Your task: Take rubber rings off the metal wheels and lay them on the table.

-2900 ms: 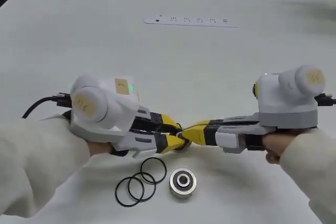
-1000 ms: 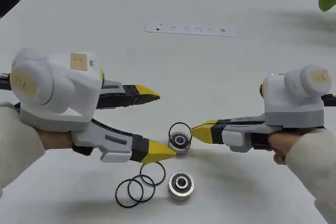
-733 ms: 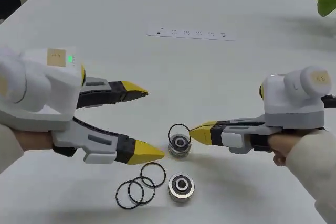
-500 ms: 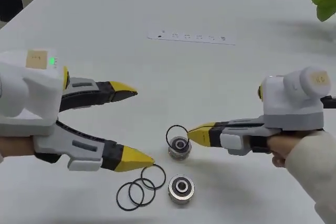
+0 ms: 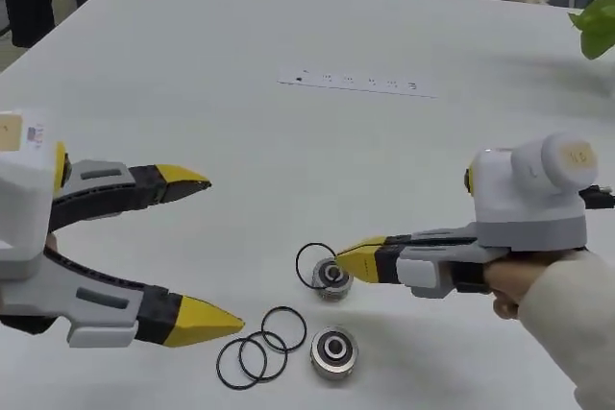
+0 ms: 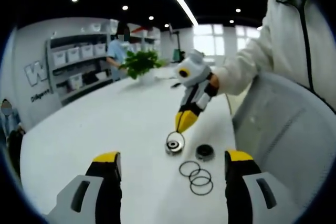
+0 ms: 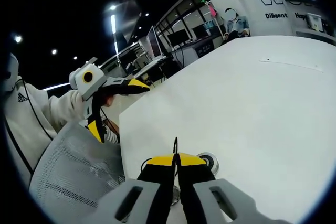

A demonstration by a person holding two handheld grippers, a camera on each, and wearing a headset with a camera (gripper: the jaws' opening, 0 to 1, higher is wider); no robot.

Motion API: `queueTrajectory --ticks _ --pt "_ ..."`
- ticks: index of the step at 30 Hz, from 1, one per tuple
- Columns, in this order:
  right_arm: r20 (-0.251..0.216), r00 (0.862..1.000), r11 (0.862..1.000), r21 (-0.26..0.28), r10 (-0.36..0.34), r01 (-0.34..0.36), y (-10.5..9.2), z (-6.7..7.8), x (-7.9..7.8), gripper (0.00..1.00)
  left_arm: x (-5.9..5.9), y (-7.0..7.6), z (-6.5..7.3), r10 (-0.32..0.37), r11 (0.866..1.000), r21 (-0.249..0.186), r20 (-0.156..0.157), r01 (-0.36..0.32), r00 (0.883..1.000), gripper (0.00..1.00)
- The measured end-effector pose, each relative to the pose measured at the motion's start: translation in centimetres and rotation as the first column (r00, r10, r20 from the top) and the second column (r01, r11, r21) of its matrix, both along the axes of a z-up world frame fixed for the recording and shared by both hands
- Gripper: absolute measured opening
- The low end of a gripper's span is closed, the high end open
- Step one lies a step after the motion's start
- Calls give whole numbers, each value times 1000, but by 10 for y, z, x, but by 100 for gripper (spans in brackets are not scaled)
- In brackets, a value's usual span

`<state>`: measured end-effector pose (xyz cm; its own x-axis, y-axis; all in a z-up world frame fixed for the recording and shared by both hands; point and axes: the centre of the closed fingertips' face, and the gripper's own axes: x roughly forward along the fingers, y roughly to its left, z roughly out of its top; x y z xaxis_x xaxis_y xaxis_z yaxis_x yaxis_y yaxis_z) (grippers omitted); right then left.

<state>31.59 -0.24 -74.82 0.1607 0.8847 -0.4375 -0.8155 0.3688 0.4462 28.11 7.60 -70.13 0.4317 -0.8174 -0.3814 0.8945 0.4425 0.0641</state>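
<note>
White bench [image 5: 288, 141] is spread across the frame. Three black rubber rings [image 5: 261, 349] have been laid at lower centre beside a stripped wheel [image 5: 333, 353]. A fourth ring [image 5: 298, 266], thin and round, is pinched by the closed right tongs [image 5: 344, 258] against the second wheel [image 5: 332, 277], seemingly not fully freed. The left tongs [image 5: 223, 250] are held wide apart, empty, at lower left.
</note>
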Motion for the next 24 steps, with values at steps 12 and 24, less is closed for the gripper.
queueTrajectory --ticks 12,24 --pt "-14 999 998 -30 49 -50 14 -9 -17 0 -21 19 -8 39 999 12 -31 -39 999 85" --pt "-43 996 994 -75 80 -83 20 -28 -24 0 -37 31 -10 74 997 10 -54 -73 996 84"
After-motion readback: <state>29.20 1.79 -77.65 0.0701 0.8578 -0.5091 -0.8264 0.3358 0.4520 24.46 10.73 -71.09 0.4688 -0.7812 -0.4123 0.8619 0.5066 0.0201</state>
